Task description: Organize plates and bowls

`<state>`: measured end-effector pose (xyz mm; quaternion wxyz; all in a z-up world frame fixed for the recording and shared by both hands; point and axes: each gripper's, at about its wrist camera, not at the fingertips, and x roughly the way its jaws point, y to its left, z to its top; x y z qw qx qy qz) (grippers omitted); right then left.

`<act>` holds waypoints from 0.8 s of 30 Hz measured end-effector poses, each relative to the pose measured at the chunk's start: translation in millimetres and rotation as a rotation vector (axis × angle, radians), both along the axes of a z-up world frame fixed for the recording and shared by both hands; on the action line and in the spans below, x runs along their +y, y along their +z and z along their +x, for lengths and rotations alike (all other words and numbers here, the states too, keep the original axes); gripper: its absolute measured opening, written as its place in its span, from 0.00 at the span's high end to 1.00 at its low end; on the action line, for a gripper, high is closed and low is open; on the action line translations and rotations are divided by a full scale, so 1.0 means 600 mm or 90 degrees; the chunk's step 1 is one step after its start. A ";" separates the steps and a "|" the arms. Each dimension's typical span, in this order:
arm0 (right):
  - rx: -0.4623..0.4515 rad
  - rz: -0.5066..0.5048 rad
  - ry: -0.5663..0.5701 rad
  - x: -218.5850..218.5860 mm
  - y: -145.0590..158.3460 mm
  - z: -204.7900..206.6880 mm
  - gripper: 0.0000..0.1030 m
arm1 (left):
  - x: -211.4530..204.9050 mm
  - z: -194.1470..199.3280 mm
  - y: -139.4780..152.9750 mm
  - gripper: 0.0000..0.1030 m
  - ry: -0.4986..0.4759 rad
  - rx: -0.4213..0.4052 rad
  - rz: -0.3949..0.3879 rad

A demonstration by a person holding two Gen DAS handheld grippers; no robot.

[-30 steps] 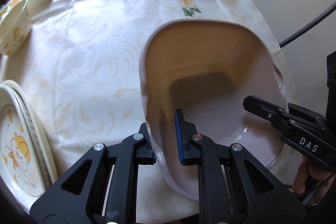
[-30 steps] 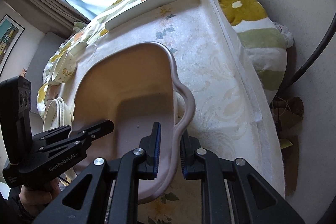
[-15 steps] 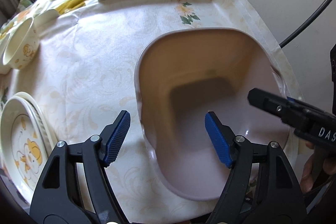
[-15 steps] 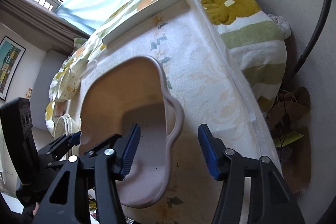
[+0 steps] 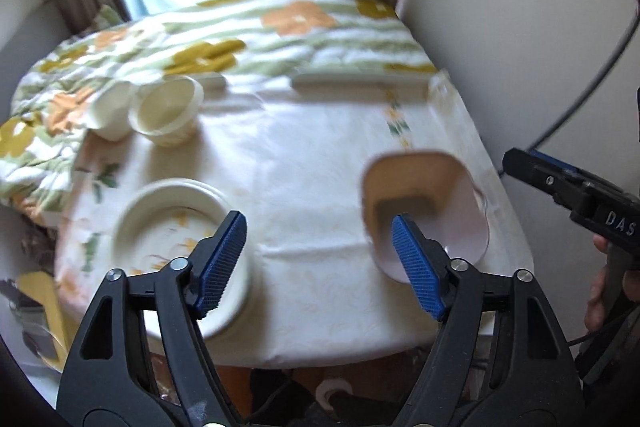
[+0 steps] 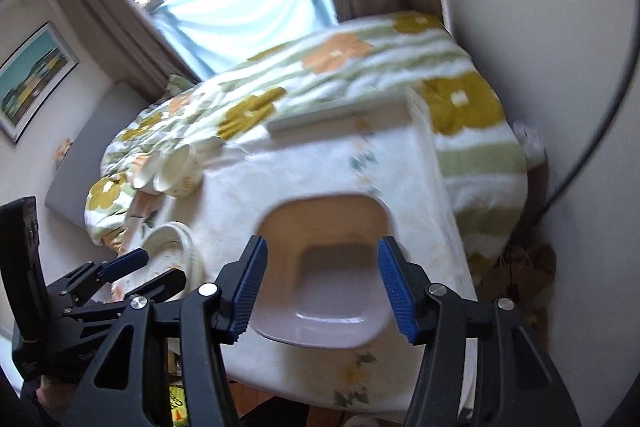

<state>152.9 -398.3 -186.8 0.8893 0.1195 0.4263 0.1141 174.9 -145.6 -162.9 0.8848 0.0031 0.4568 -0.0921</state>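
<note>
Sitting on the desk [image 5: 304, 163] near its right edge: squarish pale pink bowl [image 6: 328, 267], deep, rounded corners, empty. Left hand-held gripper [image 5: 320, 263] has just been opening, nothing between its jaws; right hand-held gripper [image 6: 324, 287] gapes too, holding nothing.

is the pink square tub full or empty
Empty: the right wrist view looks into the pink tub and shows only its bare floor.

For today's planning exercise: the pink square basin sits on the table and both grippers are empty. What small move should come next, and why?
Probably swing the left gripper down toward the stack of plates: its jaws, just opened, hold nothing, the basin rests free on the tablecloth, and the plates lie nearest that gripper.
</note>
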 end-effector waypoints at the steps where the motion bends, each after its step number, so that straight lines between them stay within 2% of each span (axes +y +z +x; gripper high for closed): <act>1: -0.012 -0.003 0.020 0.016 0.014 0.007 0.42 | 0.023 -0.003 0.022 0.13 0.024 -0.021 0.004; 2: -0.022 -0.006 0.041 0.038 0.030 0.016 0.34 | 0.043 -0.004 0.040 0.03 0.046 -0.037 0.010; 3: -0.031 -0.003 0.057 0.053 0.040 0.025 0.12 | 0.061 -0.002 0.054 0.00 0.065 -0.054 0.014; 4: -0.046 0.006 0.076 0.072 0.052 0.034 0.02 | 0.083 0.000 0.070 0.00 0.084 -0.076 0.017; 6: -0.062 0.013 0.099 0.105 0.065 0.053 0.01 | 0.122 0.014 0.085 0.00 0.109 -0.089 0.020; 10: -0.051 -0.002 0.136 0.182 0.078 0.102 0.01 | 0.203 0.056 0.091 0.00 0.150 -0.067 0.018; 13: -0.038 -0.010 0.150 0.235 0.078 0.148 0.01 | 0.262 0.092 0.086 0.00 0.168 -0.051 -0.015; 17: -0.011 -0.030 0.153 0.292 0.066 0.213 0.01 | 0.333 0.162 0.056 0.00 0.189 0.002 -0.074; 19: 0.010 -0.029 0.163 0.320 0.053 0.250 0.01 | 0.359 0.202 0.036 0.00 0.192 0.023 -0.084; 24: 0.077 -0.050 0.163 0.379 -0.008 0.342 0.01 | 0.407 0.297 -0.036 0.01 0.185 0.090 -0.127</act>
